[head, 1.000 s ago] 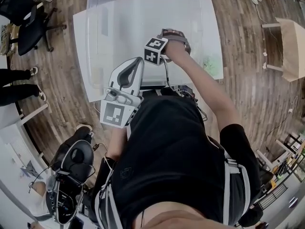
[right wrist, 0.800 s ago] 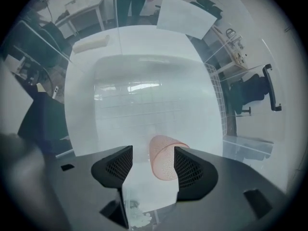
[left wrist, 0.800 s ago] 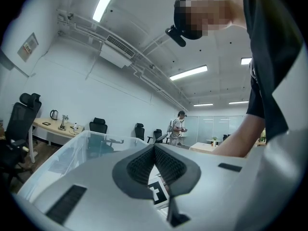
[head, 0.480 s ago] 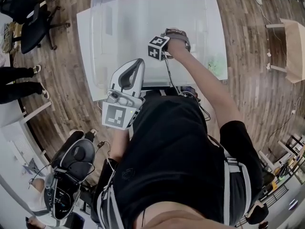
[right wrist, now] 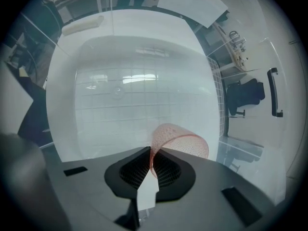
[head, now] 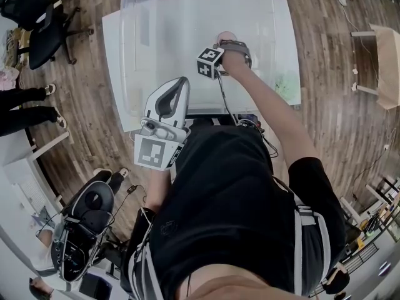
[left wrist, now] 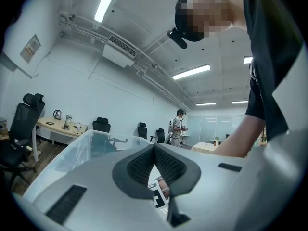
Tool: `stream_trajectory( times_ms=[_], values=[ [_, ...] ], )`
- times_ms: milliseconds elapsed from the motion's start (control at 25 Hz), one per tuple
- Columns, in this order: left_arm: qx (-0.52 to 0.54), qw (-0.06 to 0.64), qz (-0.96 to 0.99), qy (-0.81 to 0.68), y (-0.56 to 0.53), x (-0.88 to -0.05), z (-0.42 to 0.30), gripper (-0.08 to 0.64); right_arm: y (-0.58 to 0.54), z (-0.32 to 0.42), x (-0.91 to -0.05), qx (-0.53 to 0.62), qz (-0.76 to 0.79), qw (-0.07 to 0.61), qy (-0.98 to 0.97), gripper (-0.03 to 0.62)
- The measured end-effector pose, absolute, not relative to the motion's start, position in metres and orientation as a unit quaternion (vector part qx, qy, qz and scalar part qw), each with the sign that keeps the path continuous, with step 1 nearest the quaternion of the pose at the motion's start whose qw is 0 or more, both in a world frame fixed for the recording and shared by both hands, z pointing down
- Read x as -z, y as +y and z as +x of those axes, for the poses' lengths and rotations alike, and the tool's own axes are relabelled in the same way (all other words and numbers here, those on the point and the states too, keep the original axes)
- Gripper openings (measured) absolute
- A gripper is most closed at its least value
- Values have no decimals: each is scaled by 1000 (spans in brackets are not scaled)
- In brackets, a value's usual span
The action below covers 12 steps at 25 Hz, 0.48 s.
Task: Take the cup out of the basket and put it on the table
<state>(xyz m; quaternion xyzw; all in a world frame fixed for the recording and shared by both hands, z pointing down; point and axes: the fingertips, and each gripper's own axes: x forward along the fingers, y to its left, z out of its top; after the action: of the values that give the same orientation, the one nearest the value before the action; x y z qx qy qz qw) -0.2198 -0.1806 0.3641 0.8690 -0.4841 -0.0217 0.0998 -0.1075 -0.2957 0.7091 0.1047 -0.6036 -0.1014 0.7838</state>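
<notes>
With the right gripper [right wrist: 150, 150] we are closing jaws on the rim of one pink translucent plastic cup [right wrist: 183, 138], with one clear plastic basket [right wrist: 144, 81] walling round them. The left gripper [left wrist: 154, 150] is holding its jaws together, empty.

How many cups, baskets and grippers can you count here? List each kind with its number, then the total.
pink cup: 1
clear basket: 1
grippers: 2 (left gripper, shut and empty; right gripper, jaws closing with the cup's wall between them)
Total: 4
</notes>
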Motion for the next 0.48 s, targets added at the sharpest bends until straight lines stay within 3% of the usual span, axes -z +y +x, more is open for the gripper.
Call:
stream_trajectory(
  times_ms=[480],
  values=[
    [22,98,871,-482,-182,-362,-215,18,-296,-119,-697,106,106,766,-625,32]
  ],
)
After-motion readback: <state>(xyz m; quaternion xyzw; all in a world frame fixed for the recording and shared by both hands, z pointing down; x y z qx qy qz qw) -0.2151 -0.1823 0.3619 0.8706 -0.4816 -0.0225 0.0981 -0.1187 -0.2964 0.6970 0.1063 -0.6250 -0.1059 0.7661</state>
